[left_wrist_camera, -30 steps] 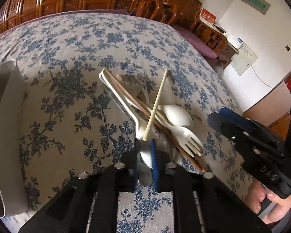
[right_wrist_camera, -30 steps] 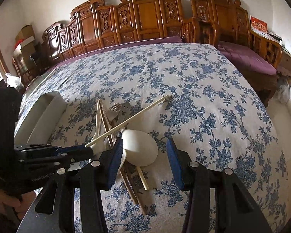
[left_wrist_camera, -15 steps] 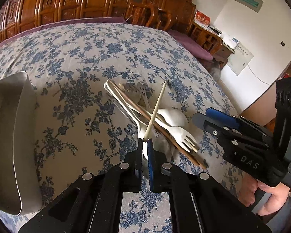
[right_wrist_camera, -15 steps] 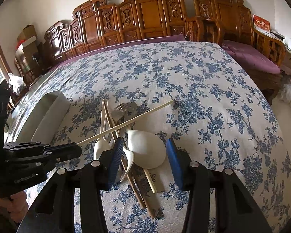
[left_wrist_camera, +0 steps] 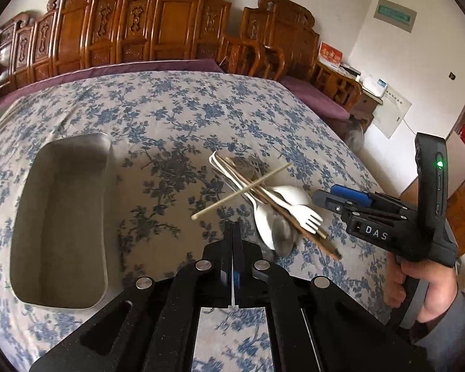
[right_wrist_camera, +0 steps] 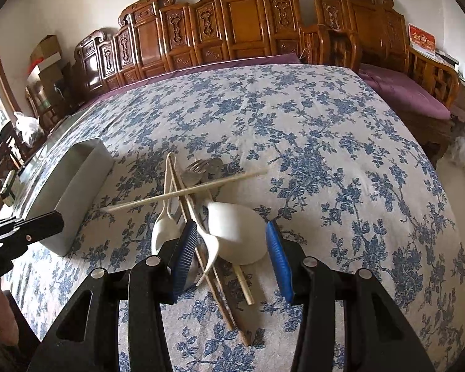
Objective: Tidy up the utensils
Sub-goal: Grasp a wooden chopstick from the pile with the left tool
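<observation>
A pile of utensils lies on the flowered cloth: a pale chopstick (left_wrist_camera: 241,190) (right_wrist_camera: 195,189) crosswise on top, brown chopsticks (left_wrist_camera: 294,217), a white plastic fork (left_wrist_camera: 307,217), a white plastic spoon (right_wrist_camera: 164,229), a white soup spoon (right_wrist_camera: 235,232) and a metal fork (right_wrist_camera: 201,167). My left gripper (left_wrist_camera: 232,226) is shut with nothing in it, just right of the pale chopstick's near end and apart from it. My right gripper (right_wrist_camera: 229,248) (left_wrist_camera: 325,195) stands open, its blue pads either side of the soup spoon's bowl without pressing it.
An empty metal tray (left_wrist_camera: 62,217) (right_wrist_camera: 74,192) sits left of the pile. Carved wooden chairs line the table's far edge, with a purple cushioned bench at the right. A person's hand (left_wrist_camera: 418,285) holds the right gripper's handle.
My left gripper has drawn back and up from the pile, and the pale chopstick's end no longer sits at its tips. The whole tray has come into view. The right gripper has stayed put.
</observation>
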Tool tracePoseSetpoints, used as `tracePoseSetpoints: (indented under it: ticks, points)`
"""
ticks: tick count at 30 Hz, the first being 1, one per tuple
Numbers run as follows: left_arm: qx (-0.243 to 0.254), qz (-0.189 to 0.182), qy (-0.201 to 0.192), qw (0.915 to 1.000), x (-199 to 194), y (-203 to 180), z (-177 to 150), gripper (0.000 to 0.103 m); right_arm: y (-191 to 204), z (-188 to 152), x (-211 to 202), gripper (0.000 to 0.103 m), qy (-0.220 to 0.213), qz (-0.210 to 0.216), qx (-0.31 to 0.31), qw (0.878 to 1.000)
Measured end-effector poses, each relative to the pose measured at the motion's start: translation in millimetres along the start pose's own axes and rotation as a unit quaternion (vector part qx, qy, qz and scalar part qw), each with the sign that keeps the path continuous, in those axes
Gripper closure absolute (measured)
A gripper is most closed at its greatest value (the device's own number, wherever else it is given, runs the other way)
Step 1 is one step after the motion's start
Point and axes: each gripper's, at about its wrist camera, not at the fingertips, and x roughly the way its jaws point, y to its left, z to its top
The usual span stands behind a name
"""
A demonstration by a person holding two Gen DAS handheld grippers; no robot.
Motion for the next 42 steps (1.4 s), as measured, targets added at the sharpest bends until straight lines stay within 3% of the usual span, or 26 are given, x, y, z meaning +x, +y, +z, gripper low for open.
tracePoseSetpoints:
  ticks: [6,8,9,10,13,20,26,30,36,39,42]
  points:
    - [0.044,0.027,0.03,0.9982,15.1,-7.1,3.0,0.102,2.8,-2.1,-0.7,0.054,0.0,-0.003,-0.001,1.0]
    - [0.063,0.046,0.04,0.9961,30.0,-8.0,13.5,0.079,1.1,-2.3,-1.8,0.054,-0.001,-0.004,0.002,1.0]
    - [0.069,0.054,0.042,0.9953,36.0,-7.0,18.6,0.061,-0.2,-2.2,-2.7,0.054,-0.001,-0.004,0.004,1.0]
    - [0.076,0.06,0.043,0.9944,43.3,-5.1,26.2,0.058,-1.3,-2.2,-3.5,0.054,-0.002,-0.004,0.006,1.0]
    - [0.101,0.083,0.049,0.9902,62.6,-0.3,48.0,0.057,-6.7,-1.9,-4.3,0.054,-0.002,-0.003,0.011,1.0]
    - [0.119,0.069,0.057,0.9888,90.3,2.3,84.2,0.052,-14.1,0.7,-5.2,0.054,-0.005,0.01,0.024,1.0]
    - [0.058,0.064,0.074,0.9935,102.6,16.2,78.2,0.043,-14.5,1.0,-4.5,0.054,-0.003,0.014,0.028,1.0]
    - [0.101,0.077,0.085,0.9882,112.3,12.9,74.8,0.043,-10.8,0.5,-3.8,0.054,-0.001,0.015,0.021,1.0]
    - [0.152,0.055,0.078,0.9838,110.9,2.0,86.1,0.043,-11.9,-0.2,-3.4,0.054,0.0,0.013,0.026,1.0]
    - [0.16,0.05,0.099,0.981,123.4,0.5,90.2,0.043,-11.7,-0.7,-3.0,0.054,0.001,0.012,0.023,1.0]
    - [0.14,0.026,0.145,0.9791,139.9,10.2,86.8,0.043,-15.9,-1.0,-3.0,0.054,0.001,0.01,0.03,0.999]
